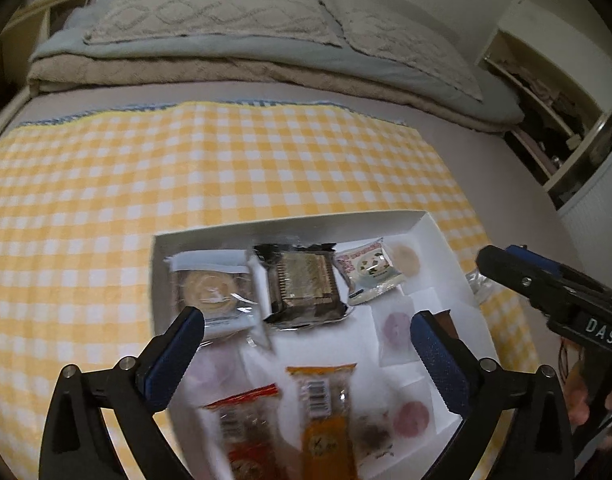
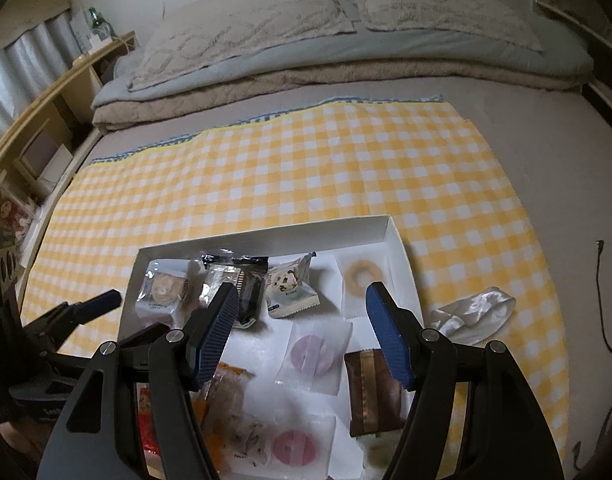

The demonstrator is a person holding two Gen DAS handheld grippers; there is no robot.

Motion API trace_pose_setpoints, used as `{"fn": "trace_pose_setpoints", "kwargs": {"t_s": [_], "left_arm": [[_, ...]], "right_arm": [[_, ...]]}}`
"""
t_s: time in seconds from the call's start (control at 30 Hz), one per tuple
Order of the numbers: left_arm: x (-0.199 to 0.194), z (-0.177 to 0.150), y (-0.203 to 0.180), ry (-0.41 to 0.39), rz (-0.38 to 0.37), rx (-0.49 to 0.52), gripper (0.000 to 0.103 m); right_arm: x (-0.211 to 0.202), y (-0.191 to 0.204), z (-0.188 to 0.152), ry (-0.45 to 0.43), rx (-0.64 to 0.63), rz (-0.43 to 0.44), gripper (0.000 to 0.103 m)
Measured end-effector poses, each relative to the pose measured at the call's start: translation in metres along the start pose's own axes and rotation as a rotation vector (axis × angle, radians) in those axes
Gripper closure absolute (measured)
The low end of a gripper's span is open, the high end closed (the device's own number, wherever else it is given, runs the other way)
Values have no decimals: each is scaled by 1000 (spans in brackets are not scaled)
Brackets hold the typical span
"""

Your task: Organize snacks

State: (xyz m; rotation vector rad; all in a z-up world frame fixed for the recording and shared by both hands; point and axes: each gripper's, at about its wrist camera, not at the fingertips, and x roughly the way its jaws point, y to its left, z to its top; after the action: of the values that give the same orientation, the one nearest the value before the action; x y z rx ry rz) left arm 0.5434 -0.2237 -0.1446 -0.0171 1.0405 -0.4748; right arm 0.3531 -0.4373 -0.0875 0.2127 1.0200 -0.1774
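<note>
White cardboard, the shallow box [image 2: 390, 226] sits on the yellow checked cloth [image 2: 306, 160] and gathers the snacks: a dark wrapped cake [image 1: 301, 284] along its far wall, orange bars [image 1: 326, 408] at its near end. The left gripper [image 1: 306, 364] hangs above it, jaws wide and empty. The right gripper [image 2: 301, 332] hovers half-spread, holding nothing. A crumpled clear wrapper [image 2: 472, 314] lies outside the box, probably discarded.

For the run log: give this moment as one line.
left gripper: open, empty | right gripper: open, empty | snacks: in box | wrapper: outside box
</note>
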Motion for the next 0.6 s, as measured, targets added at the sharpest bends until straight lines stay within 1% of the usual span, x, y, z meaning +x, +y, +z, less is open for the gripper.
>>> {"fn": "trace_pose_setpoints", "kwargs": {"t_s": [0.1,0.17,0.2,0.23,0.3,0.47,0.53,0.6], "left_arm": [[-20,-5,1,-11,13,10,0],[-33,-9,1,-9,17,14,0],[-41,-11,1,-9,18,14,0],[-49,-13,2,-9,25,15,0],[-67,-12,3,-21,37,12,0],[-117,-12,2,-80,27,3,0],[-139,-15,2,-110,33,12,0],[-163,-22,0,-146,61,33,0]], "right_arm": [[-13,2,-2,-17,-6,-1,21],[-23,3,-3,-40,-12,-5,18],[-27,2,-4,-46,-13,-5,15],[-33,3,-5,-60,-12,-4,9],[-44,4,-6,-85,-8,2,0],[-71,13,-13,-133,-42,11,0],[-81,16,-16,-149,-39,20,0],[-92,17,-19,-169,-38,13,0]]}}
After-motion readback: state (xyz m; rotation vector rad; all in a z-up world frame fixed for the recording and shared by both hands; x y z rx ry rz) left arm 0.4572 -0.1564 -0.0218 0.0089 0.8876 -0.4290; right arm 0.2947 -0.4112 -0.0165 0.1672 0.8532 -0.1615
